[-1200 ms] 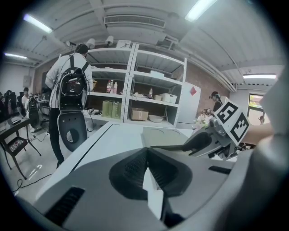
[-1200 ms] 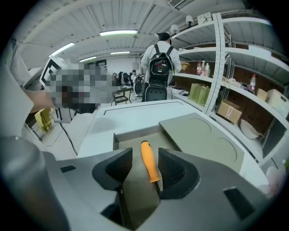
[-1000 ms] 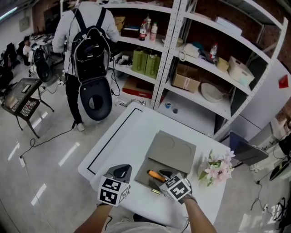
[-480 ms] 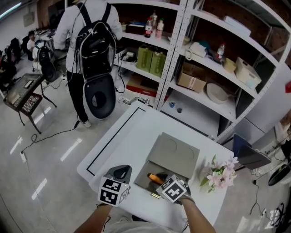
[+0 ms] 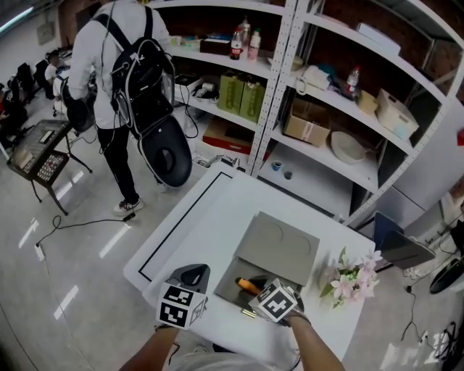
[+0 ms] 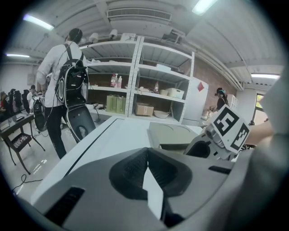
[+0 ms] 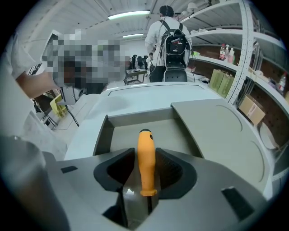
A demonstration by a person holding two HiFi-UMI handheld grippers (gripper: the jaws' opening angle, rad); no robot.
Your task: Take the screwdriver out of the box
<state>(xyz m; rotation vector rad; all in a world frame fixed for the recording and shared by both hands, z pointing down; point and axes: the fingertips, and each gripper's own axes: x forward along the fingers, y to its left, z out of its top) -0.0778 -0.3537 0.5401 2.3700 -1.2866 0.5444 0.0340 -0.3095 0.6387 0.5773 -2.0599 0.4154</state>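
Near the front edge of the tabletop (image 5: 210,217), the right gripper (image 7: 145,153) clamps the screwdriver (image 7: 144,140) by its orange handle, low inside the open box (image 7: 102,135). Toward the front-left corner, the left gripper (image 6: 145,169) hangs pinched together, empty. Grasp looks made; next comes a straight lift clear of the walls.

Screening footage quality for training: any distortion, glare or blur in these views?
Head view: fisheye bends the shelving, glare streaks on the floor. Left gripper view: dark circular vignette, ceiling lights flare. Right gripper view: mosaic patch upper left, orange screwdriver sharp between the fingers.
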